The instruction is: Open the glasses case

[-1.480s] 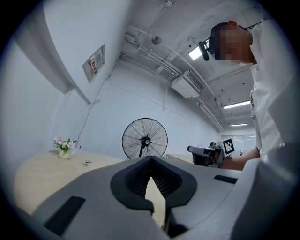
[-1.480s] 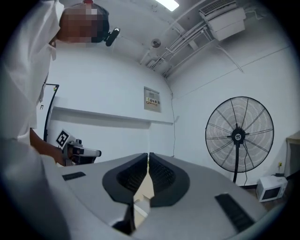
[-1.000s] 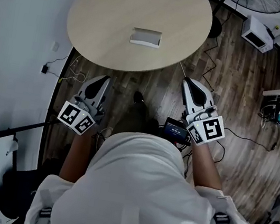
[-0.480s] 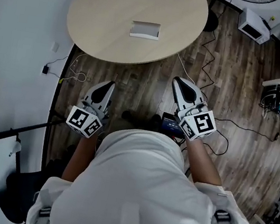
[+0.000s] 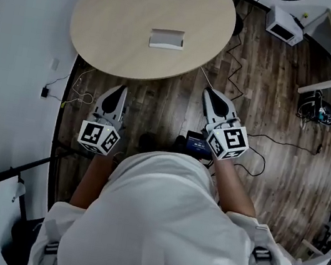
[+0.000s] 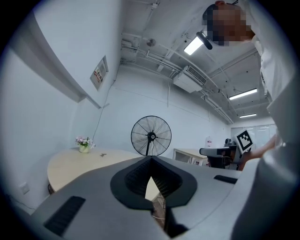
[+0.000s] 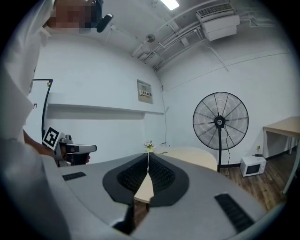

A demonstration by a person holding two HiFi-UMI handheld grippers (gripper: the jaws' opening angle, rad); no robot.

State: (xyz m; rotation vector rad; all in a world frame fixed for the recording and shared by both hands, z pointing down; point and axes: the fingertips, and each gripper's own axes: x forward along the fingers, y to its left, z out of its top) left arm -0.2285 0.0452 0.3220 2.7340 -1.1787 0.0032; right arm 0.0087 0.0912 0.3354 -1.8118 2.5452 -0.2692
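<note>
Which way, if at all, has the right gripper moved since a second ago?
Yes, slightly. Measured against the glasses case on the table, the right gripper has shifted a little to the left in the head view.

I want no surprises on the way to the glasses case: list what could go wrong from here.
1. Cables trail over the floor between the person and the table; a step forward could snag one.
2. The left gripper and right gripper are both shut and short of the table; reaching the glasses case like that would push it, not grip it.
3. The case lies loose mid-table; worked with one gripper alone, it may slide.
</note>
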